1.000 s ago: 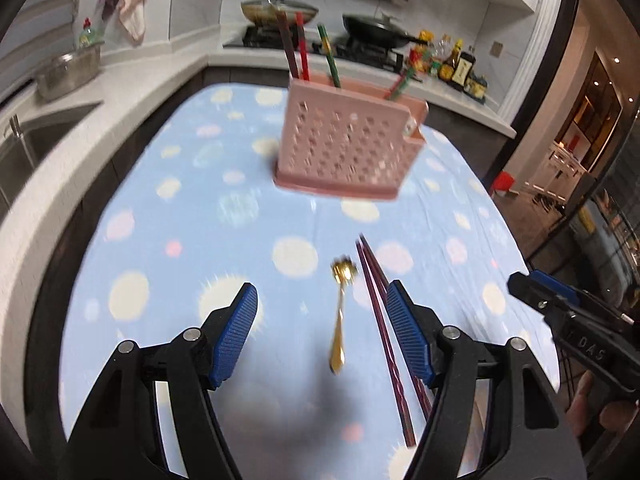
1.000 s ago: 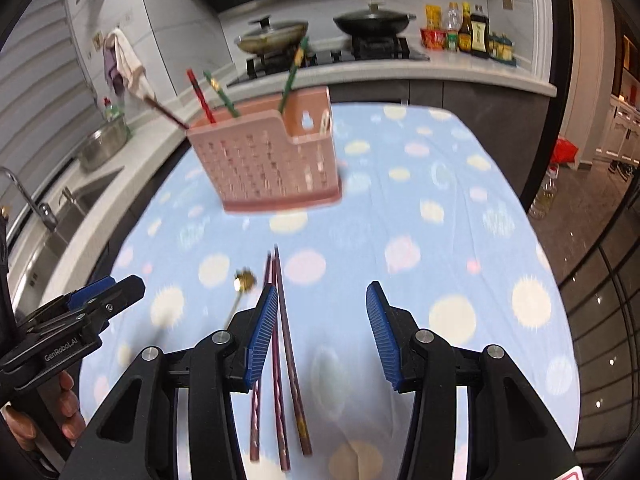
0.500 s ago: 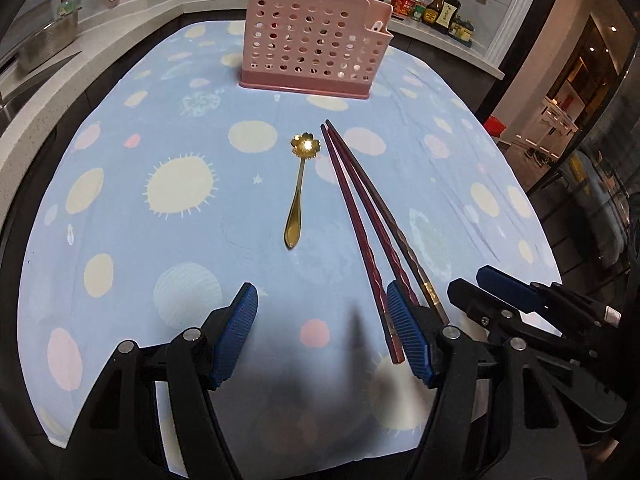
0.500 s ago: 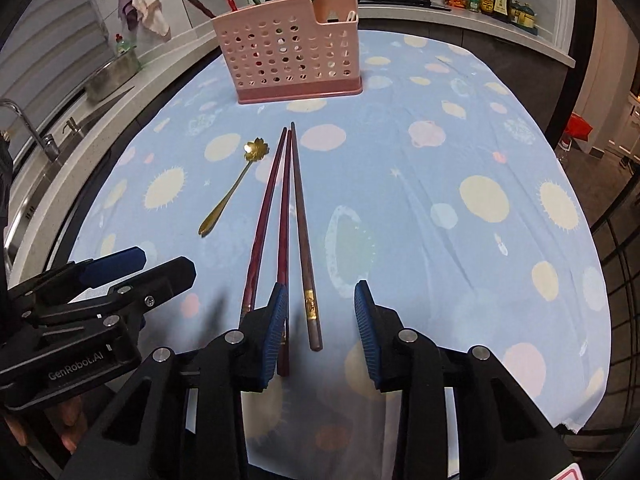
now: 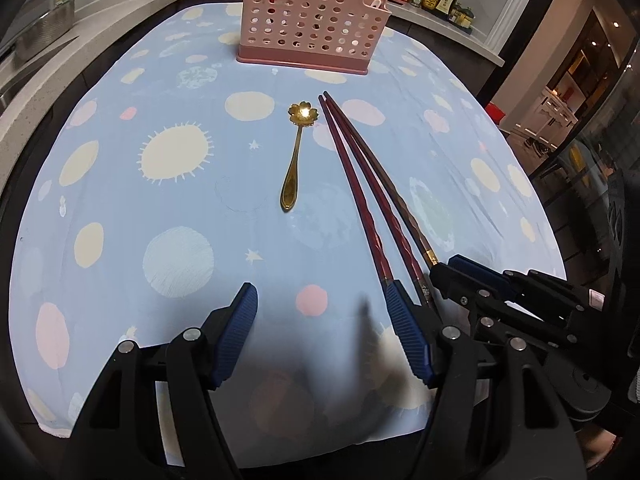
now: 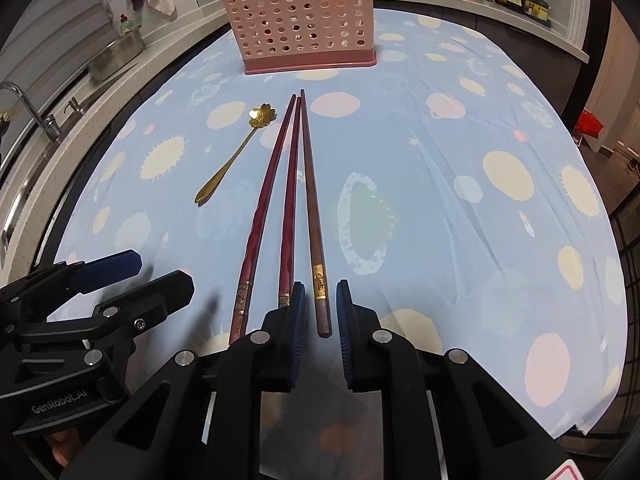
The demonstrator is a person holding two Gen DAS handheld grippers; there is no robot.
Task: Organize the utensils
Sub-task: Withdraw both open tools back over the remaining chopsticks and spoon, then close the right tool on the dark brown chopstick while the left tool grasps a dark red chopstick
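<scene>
Closest in, the right gripper [image 6: 320, 300] is parked low at the near edge of the table, its blue pads [image 6: 298, 320] narrowed to a slim gap with the thick end of the brown chopstick [image 6: 312, 216] sitting in that gap. No contact is seen on either side yet, so it's bracketed, not pinched.

Just to the left, two dark red chopsticks [image 6: 276, 216] are laid almost parallel, and the nearer one's butt end is tucked right beside the left pad. That's where trouble is expected: if the pads are closed a touch off-line, the red stick probably gets nipped or shoved along with the brown one, and the whole row gets fanned out. Thin round sticks on a loose tablecloth [image 6: 440, 200] can also be rolled out of a shallow grip, or cloth gets bunched under the fingertips.

The left gripper [image 5: 320, 316] is hovering beside it with fingers spread wide and nothing between them. A bump between the two grippers seems possible since they're so close together.

Further out, the gold flower-shaped spoon [image 5: 298, 148] is lying by itself, well apart from both grippers.

At the far end, the pink perforated utensil holder [image 6: 304, 24] is standing upright, already stocked with a few sticks. A long chopstick held at its very end is likely to swing and miss or knock the holder.
</scene>
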